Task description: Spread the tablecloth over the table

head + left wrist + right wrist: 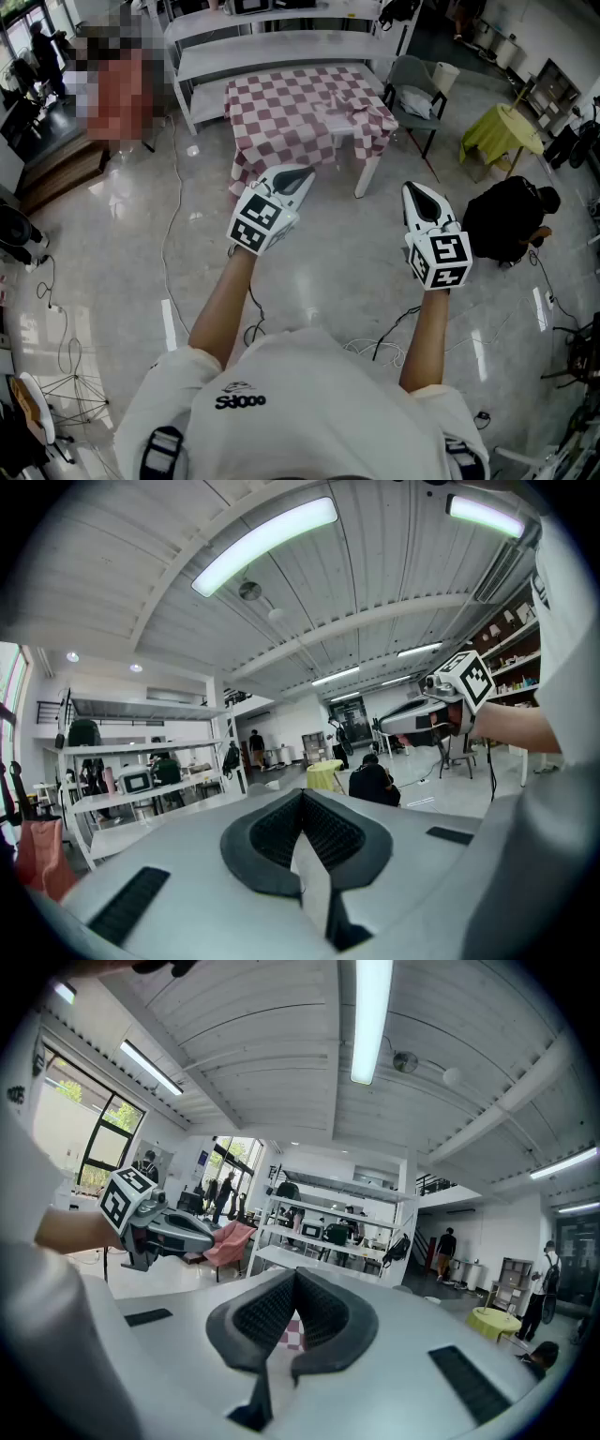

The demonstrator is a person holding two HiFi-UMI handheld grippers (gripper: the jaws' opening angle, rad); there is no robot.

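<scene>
A red-and-white checked tablecloth [291, 112] lies over a white table a few steps ahead of me. It drapes down the front left and is rumpled near the front right corner, where a white table leg [367, 169] shows. My left gripper [305, 174] and right gripper [418, 189] are held out level over the shiny floor, well short of the table. Both are shut with nothing between their pads. In the right gripper view a scrap of the checked cloth [294, 1335] shows past the shut right gripper [294, 1309]. The left gripper [302, 829] in its own view faces the room.
A white shelf rack [281, 42] stands behind the table and a grey chair [412, 89] at its right. A person in black [511, 220] crouches on the floor at right, near a small yellow-green covered table [502, 131]. Cables [173, 234] trail across the floor.
</scene>
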